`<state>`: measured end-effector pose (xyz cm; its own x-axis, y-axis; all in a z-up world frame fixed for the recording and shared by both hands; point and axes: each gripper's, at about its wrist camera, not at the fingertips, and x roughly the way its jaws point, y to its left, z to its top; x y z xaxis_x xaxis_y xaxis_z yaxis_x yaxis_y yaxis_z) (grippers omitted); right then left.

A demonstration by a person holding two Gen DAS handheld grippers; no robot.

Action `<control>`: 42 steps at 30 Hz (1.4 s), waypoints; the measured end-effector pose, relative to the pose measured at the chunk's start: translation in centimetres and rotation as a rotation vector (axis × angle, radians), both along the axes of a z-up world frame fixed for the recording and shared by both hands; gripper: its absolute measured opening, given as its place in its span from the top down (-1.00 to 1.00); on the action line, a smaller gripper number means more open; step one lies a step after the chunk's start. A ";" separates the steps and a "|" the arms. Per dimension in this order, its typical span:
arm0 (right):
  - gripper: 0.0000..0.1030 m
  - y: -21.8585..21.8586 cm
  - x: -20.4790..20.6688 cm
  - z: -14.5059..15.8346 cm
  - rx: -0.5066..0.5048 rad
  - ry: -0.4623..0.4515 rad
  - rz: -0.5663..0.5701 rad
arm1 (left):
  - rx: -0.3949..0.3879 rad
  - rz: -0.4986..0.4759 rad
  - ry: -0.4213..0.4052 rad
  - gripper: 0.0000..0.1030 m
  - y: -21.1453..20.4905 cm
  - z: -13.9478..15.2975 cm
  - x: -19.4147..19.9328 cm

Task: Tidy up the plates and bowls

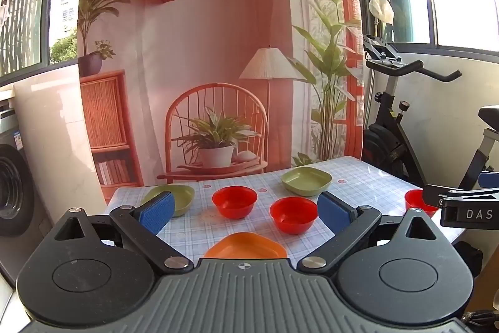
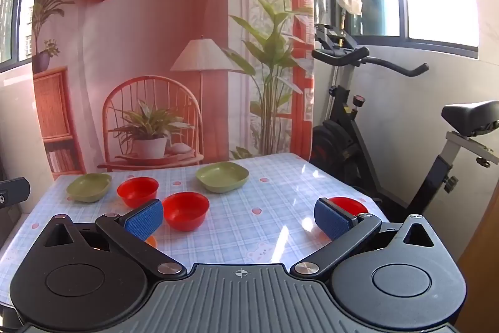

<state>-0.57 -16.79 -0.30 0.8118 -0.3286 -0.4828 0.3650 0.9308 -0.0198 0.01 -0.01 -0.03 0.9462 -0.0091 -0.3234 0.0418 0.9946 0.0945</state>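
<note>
Both grippers hover with jaws spread wide and empty over a bench of scattered dishes.

Nearest my left gripper (image 1: 244, 213) lies an orange plate (image 1: 246, 245); I judge I should square up on its rim before closing. My right gripper (image 2: 238, 217) faces red bowls (image 2: 185, 209), then green plates (image 2: 222, 176), on the checked bench (image 2: 274, 227). Beyond are a printed backdrop (image 2: 149, 52) and an exercise bike (image 2: 358, 114).

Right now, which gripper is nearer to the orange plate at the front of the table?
Left. The orange plate lies directly below the open left gripper, centred between its fingers. The open right gripper is further right; the plate only peeks out behind its left finger.
</note>
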 end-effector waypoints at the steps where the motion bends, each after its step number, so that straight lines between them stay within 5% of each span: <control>1: -1.00 0.1 0.0 0.0 -0.003 0.004 0.000 | -0.004 -0.002 0.003 -0.92 0.0 0.0 0.0; 42: -1.00 0.0 0.1 -0.2 -0.008 0.000 0.001 | -0.002 0.015 -0.001 -0.92 0.0 -0.1 -0.1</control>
<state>-0.50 -16.77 -0.50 0.8122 -0.3312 -0.4802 0.3636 0.9312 -0.0271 -0.07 -0.04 -0.13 0.9465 0.0041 -0.3227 0.0272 0.9954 0.0924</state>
